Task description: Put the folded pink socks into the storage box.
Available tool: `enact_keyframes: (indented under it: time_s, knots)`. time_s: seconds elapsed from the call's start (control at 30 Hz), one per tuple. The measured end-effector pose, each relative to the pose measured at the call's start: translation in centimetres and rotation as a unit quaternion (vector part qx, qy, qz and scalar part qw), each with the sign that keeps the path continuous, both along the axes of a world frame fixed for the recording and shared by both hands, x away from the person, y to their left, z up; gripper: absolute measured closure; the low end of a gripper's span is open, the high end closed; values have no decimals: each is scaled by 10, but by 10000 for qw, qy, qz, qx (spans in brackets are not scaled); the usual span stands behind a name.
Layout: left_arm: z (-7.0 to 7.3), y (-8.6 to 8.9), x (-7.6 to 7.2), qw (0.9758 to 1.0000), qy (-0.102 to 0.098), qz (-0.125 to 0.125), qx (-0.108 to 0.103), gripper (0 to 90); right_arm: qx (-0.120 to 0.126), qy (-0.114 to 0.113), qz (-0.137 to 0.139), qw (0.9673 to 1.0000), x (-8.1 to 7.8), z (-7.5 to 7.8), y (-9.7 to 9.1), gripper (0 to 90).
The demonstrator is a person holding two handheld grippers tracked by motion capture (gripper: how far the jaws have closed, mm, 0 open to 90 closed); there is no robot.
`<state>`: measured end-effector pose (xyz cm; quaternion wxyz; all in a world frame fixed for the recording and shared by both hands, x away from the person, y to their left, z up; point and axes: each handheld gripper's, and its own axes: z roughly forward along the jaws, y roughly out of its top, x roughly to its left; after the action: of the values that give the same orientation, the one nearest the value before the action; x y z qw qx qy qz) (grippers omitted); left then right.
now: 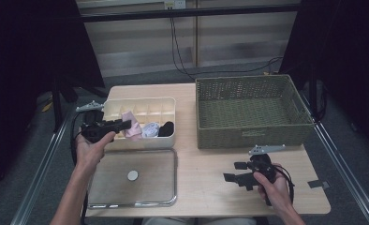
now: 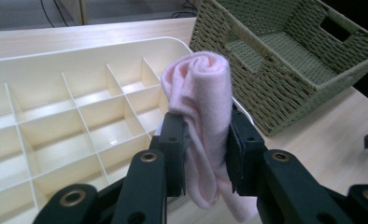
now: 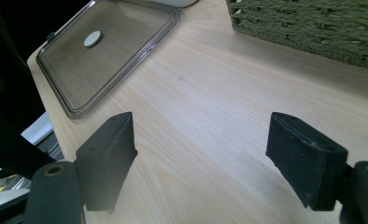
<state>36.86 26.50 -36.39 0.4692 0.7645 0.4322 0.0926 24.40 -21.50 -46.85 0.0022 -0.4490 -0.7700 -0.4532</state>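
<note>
A rolled pink sock [image 2: 205, 112] is pinched between the two black jaws of my left gripper [image 2: 204, 144], held above the cream divided box [image 2: 56, 130]. From above, that left gripper [image 1: 125, 124] hovers over the box's [image 1: 140, 143] front row with the pink sock [image 1: 132, 127] hanging from it. A white-and-lilac sock [image 1: 151, 130] and a black sock [image 1: 166, 128] lie in compartments to its right. My right gripper [image 1: 236, 171] rests low over the bare tabletop at the front right, jaws wide apart with nothing between them; its pads [image 3: 108, 156] frame plain wood.
An olive woven basket [image 1: 253, 136] stands at the back right. The box's clear lid [image 1: 132, 199] with a white round knob [image 1: 132, 176] lies flat at the front left. The wooden table [image 1: 210, 187] has black tape [image 1: 319, 183] at its right edge.
</note>
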Motion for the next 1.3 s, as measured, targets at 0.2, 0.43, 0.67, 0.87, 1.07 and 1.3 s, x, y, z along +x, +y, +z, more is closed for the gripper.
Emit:
enact_keyframes:
  time_s: [0.2, 0.43, 0.67, 0.87, 1.07, 1.3]
  knots:
    - [0, 3, 7, 9999, -36, 118, -1, 709, 16, -2, 19, 10000, 0, 0, 0, 228]
    - [6, 4, 12, 9996, -146, 216, 51, 710, 0, -8, 27, 10000, 1, 0, -1, 228]
    - [-3, 8, 25, 9992, -66, 377, 144, 710, -11, 1, 40, 10000, 1, 0, 0, 228]
    - [-10, 8, 33, 9986, -17, 452, 260, 710, 6, 22, 31, 10000, 1, 0, -1, 228]
    - [-18, 8, 42, 9984, 94, 472, 313, 711, -6, 27, 37, 10000, 2, -2, -1, 229]
    - [-31, 7, 50, 9985, 196, 481, 198, 711, 19, 51, 50, 10000, 2, -2, -2, 228]
